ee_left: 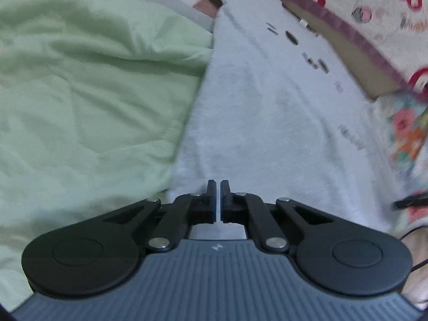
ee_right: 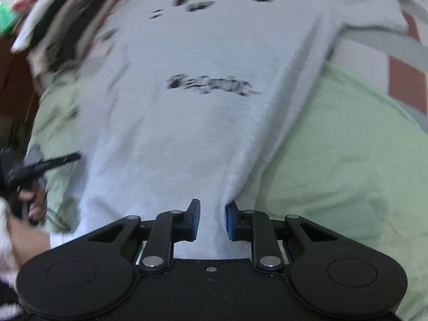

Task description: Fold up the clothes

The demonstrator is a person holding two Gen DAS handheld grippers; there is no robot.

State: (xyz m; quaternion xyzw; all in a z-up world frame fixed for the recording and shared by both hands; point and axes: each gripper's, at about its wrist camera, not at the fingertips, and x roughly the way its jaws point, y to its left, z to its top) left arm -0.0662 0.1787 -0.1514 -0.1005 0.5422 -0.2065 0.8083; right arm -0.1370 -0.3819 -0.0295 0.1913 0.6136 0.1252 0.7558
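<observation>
A white T-shirt (ee_left: 267, 112) with dark print lies spread over a light green sheet (ee_left: 80, 93). My left gripper (ee_left: 218, 187) sits at the shirt's near edge, its fingers pressed almost together with a sliver of white cloth between them. In the right wrist view the same white T-shirt (ee_right: 203, 123) stretches away, and creases run from its hem into my right gripper (ee_right: 212, 208), whose blue pads (ee_right: 196, 219) pinch a bunched fold. The left gripper (ee_right: 53, 160), held by a hand (ee_right: 34, 208), shows blurred at the left edge.
Green sheet (ee_right: 347, 160) extends to the right of the shirt. A patterned quilt with red shapes (ee_left: 374, 5) and floral cloth (ee_left: 406, 133) lie past the shirt's far side. A checked red and white cover (ee_right: 401, 67) shows at the back right.
</observation>
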